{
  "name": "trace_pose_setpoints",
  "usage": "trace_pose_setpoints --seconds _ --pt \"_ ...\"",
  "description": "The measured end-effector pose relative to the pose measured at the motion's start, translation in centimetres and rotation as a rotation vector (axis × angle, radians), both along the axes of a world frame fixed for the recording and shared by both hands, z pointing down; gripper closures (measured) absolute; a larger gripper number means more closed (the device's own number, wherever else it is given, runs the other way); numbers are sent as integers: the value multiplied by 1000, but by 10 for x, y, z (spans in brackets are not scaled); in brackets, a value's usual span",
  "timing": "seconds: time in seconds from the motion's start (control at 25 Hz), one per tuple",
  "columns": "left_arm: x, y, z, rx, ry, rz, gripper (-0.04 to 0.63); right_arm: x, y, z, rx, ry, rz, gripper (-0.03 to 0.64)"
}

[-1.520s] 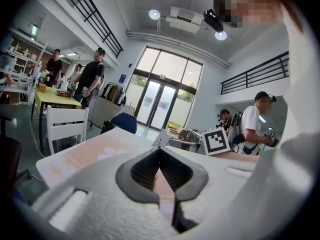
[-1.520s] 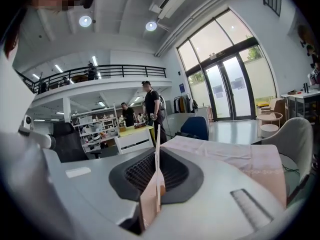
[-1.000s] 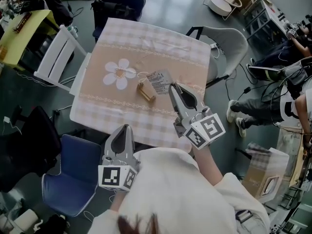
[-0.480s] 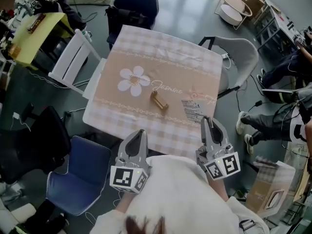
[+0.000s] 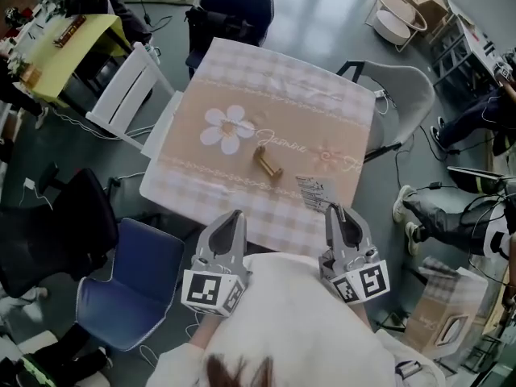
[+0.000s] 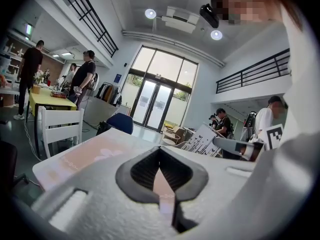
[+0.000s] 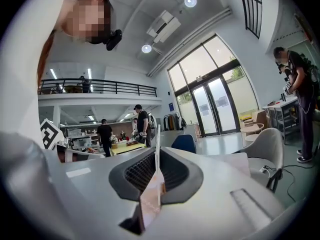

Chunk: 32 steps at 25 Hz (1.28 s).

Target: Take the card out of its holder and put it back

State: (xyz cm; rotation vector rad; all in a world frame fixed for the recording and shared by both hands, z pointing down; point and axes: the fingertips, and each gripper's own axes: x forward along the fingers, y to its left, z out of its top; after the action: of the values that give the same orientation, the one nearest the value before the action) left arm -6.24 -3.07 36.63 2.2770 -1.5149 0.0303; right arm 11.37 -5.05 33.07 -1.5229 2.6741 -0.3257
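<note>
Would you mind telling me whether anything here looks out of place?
Only the card: it is out of its holder, pinched in the right gripper near the table's front edge. The empty holder sits askew mid-table.

Big airy hall, grey floor (image 5: 314,22), tall glass doors (image 6: 157,101), round ceiling lights (image 6: 150,13). Round the checked-cloth surface (image 5: 242,71): white slatted chair (image 5: 129,95) at 10 o'clock, grey chair (image 5: 403,95) at 2, blue chair (image 5: 133,285) at 7, yellow table (image 5: 60,51) beyond.

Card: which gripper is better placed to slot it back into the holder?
Right. The right gripper is shut on the card with the holder ahead of it; the left gripper holds nothing.
</note>
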Motion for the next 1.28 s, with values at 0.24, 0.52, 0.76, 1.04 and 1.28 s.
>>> trace_pose_setpoints --seconds 0.24,0.52,0.76,1.04,1.28 --pt "-2 0 -3 0 0 -10 595 -8 4 6 -24 8 -30 601" --pt "-1 3 -9 19 -6 -1 595 -6 8 11 -52 15 -35 601" --pt "-23 -6 -37 121 -64 -1 595 -6 6 14 -73 34 -43 601" --pt "-49 -2 -47 157 -133 -8 595 -3 6 15 -107 34 -63 601" --pt "-43 11 -47 146 -128 62 595 -7 11 13 -130 41 -87 600"
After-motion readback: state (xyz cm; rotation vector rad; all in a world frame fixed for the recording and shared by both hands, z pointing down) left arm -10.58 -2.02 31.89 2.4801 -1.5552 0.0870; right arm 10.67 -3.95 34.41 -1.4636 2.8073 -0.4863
